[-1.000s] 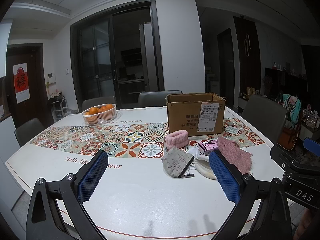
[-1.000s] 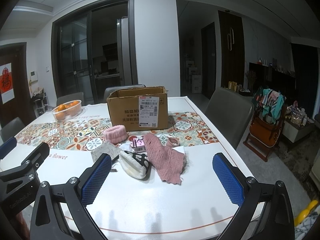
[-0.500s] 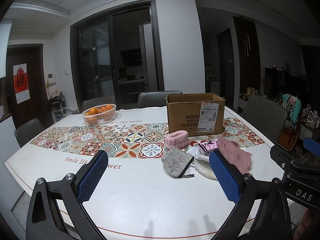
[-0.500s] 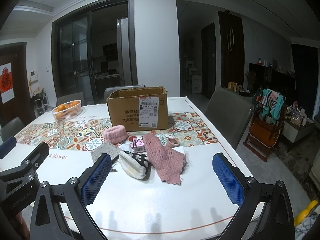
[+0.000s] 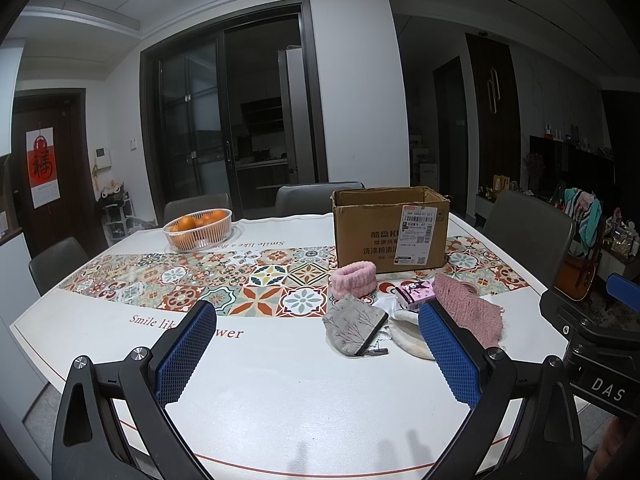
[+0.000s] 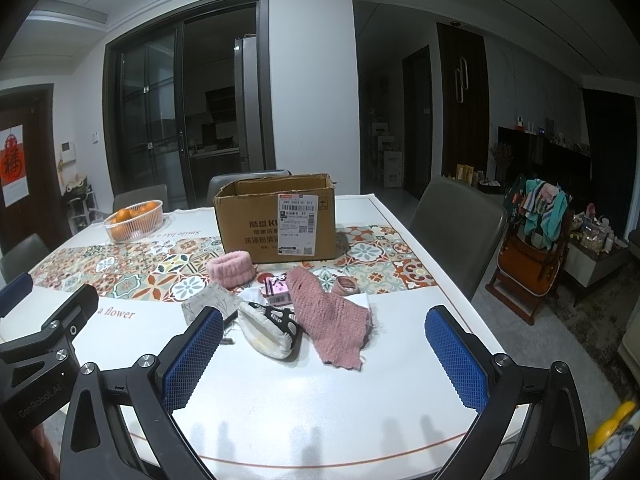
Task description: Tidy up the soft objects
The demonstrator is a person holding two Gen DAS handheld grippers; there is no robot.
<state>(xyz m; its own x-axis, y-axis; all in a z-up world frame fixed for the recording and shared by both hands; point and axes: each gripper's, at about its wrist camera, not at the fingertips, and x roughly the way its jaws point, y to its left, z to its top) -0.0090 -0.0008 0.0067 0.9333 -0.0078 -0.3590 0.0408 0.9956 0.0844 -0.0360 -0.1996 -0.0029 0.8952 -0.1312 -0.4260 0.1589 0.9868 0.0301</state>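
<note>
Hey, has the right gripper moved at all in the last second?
No. In the right wrist view the right gripper frames the cardboard box and pink knit cloth exactly as it did a second ago.

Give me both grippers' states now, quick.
Left gripper: open, holding nothing.
Right gripper: open, holding nothing.

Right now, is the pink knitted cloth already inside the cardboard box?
No, the pink knitted cloth lies flat on the table in front of the cardboard box, beside the white shoe.
</note>
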